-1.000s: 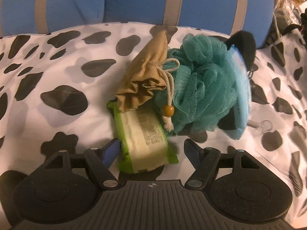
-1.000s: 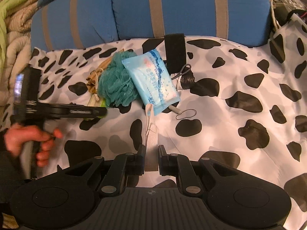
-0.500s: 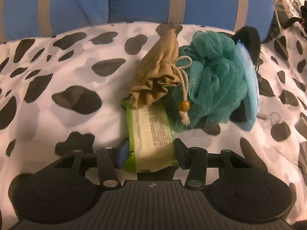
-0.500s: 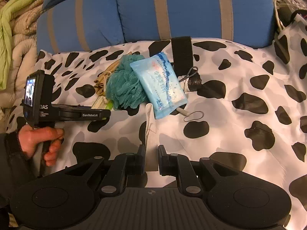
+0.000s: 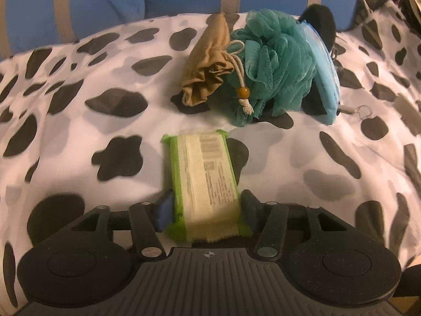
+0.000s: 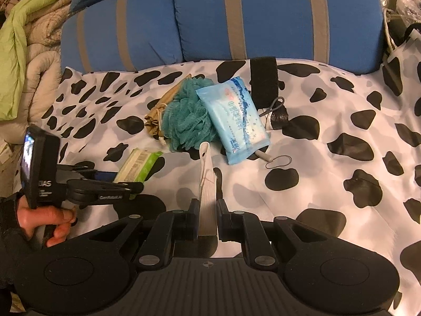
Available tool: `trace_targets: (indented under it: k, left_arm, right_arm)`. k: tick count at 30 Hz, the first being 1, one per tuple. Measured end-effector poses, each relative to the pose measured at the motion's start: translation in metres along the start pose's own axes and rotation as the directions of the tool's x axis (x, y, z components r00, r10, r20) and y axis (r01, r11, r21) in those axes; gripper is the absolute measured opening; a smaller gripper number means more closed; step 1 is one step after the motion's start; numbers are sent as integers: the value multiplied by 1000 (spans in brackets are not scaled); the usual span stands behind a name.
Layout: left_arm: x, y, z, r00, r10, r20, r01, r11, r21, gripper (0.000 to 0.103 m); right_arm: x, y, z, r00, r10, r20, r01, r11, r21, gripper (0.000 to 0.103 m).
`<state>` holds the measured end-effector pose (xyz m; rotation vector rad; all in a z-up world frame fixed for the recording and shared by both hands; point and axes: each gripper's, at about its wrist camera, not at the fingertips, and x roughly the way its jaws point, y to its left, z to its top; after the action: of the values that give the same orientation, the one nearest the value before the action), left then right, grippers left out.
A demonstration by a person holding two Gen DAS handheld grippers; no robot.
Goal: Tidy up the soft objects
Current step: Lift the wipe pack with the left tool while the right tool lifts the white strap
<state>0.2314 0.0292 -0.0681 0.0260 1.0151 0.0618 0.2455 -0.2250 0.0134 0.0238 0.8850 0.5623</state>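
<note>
Green wet-wipe pack (image 5: 204, 184) is sitting between the pads of the left hand-held gripper (image 5: 205, 210), which is clamping it; its jaws have just been opening a little. Ahead of it, apart from the pack, a tan drawstring pouch (image 5: 208, 63), teal bath pouf (image 5: 276, 65) and blue tissue pack (image 6: 234, 118) are lying bunched on the cow-print bedspread (image 5: 79, 121). Right hand-held gripper (image 6: 208, 221) is pinching a beige strip (image 6: 208, 197), jaws nearly together.

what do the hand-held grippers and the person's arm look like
Both are matte black plastic with ribbed bodies and linkage arms with silver pivots. The left hand-held gripper has blue pads; seen from the right wrist, it has a pistol grip, small lit screen and white lettering. Right hand-held gripper looks alike. Sleeve is dark.
</note>
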Motion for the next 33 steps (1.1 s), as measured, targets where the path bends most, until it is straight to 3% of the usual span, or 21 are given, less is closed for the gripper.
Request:
trace_targets:
  k: [5,7,13,18,33]
  left_arm:
    - [9,3,7,999,-10,43,11,999,-32,58]
    - [10,5,8,999,-3,40,5,999,-44,49]
    - [2,11,7,999,-32,24,33,998,-58,48]
    - [-19,13,2,998,-36,47,38,998,-41,48]
    - [-88,12,-27,983,-140,122,144,989,-28,48]
  right_arm:
    - [-4,-5,-9,1000,-20,-5,20,999,26,16]
    - [-6,-6,-12,1000,-25,-5,25,999,35,16]
    - [-6,-3,-11,999,-33,-1,33,999,34,16]
    - [-6,4,-11,1000,-30,2,30,999,18,16]
    - [-10,23,-28,1000,-22,-16,22,1000,-3,16]
